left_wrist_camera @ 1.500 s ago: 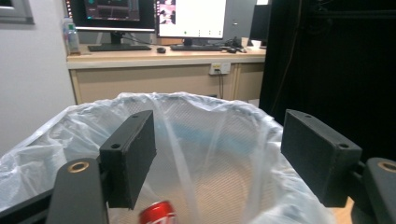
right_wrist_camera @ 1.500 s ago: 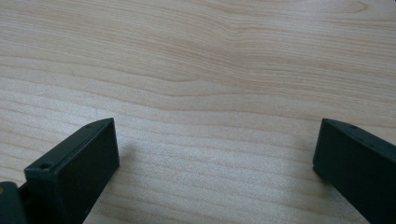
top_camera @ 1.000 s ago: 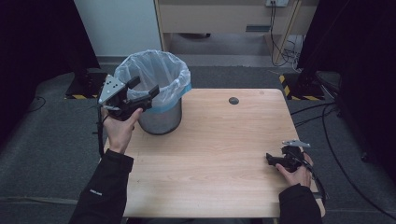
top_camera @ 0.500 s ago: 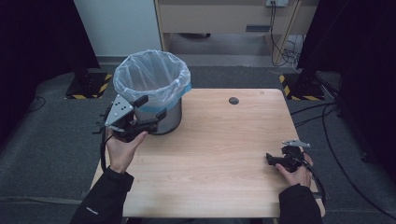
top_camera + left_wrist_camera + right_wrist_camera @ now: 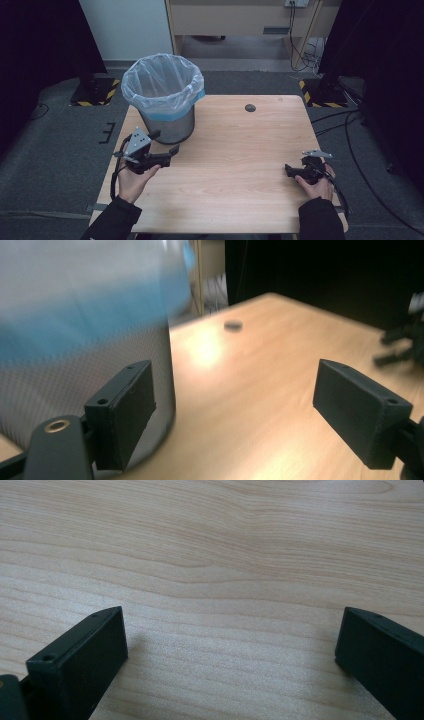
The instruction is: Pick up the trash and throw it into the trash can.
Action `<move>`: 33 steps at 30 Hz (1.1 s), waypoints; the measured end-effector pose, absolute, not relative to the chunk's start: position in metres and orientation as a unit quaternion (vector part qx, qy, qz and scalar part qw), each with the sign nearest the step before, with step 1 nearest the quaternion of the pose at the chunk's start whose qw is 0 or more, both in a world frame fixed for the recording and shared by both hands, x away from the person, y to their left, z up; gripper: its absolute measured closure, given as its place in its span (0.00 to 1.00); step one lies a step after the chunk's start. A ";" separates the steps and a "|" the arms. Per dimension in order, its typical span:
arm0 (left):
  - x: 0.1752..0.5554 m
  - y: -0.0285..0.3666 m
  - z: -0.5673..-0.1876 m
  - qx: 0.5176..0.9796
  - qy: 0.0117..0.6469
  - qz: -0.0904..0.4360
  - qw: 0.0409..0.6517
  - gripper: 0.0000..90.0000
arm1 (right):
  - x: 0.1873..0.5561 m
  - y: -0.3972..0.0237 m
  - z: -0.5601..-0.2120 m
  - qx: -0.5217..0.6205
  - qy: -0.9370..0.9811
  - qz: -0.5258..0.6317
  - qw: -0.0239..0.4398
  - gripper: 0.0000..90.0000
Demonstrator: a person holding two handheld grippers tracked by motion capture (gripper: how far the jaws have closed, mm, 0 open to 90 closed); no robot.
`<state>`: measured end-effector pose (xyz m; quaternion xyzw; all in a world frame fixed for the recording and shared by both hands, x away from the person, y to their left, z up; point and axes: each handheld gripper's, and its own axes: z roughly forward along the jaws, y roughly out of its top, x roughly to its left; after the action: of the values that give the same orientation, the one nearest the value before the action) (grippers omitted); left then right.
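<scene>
Step in hand — positioning at the waste bin [image 5: 165, 100], a mesh bin with a plastic liner standing at the far left of the counter [image 5: 235, 170]. The left hand-held gripper [image 5: 162, 150] sits just beside the bin's lower wall, jaws wide and empty. The right hand-held gripper [image 5: 290, 171] rests low over bare wood near the right edge, jaws also wide, holding nothing. Probable next move — close the left jaws on the bin wall or rim; this calls for a squarer approach. A small dark disc [image 5: 250, 107] lies well apart.

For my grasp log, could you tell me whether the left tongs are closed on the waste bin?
No, the left tongs stand wide open, with the mesh waste bin beside one jaw, not clamped.
</scene>
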<state>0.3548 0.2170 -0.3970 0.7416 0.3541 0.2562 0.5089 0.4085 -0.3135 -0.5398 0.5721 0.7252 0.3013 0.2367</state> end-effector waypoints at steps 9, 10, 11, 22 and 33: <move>0.352 0.230 -0.451 0.768 0.389 0.226 0.455 0.17 | 0.409 -0.313 -0.540 0.572 0.725 0.301 0.237 0.01; 0.351 0.234 -0.463 0.775 0.399 0.219 0.439 0.17 | 0.409 -0.313 -0.540 0.572 0.725 0.301 0.237 0.01; 0.351 0.234 -0.463 0.775 0.399 0.219 0.439 0.16 | 0.409 -0.313 -0.540 0.572 0.725 0.301 0.237 0.01; 0.347 0.266 -0.517 0.787 0.455 0.201 0.364 0.13 | 0.409 -0.313 -0.540 0.572 0.725 0.302 0.236 0.00; 0.349 0.288 -0.535 0.785 0.483 0.202 0.330 0.09 | 0.409 -0.313 -0.540 0.572 0.725 0.302 0.236 0.00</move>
<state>0.3493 0.2881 -0.5355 0.7852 0.4832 0.2020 0.3305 0.4085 -0.3135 -0.5398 0.5721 0.7252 0.3017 0.2361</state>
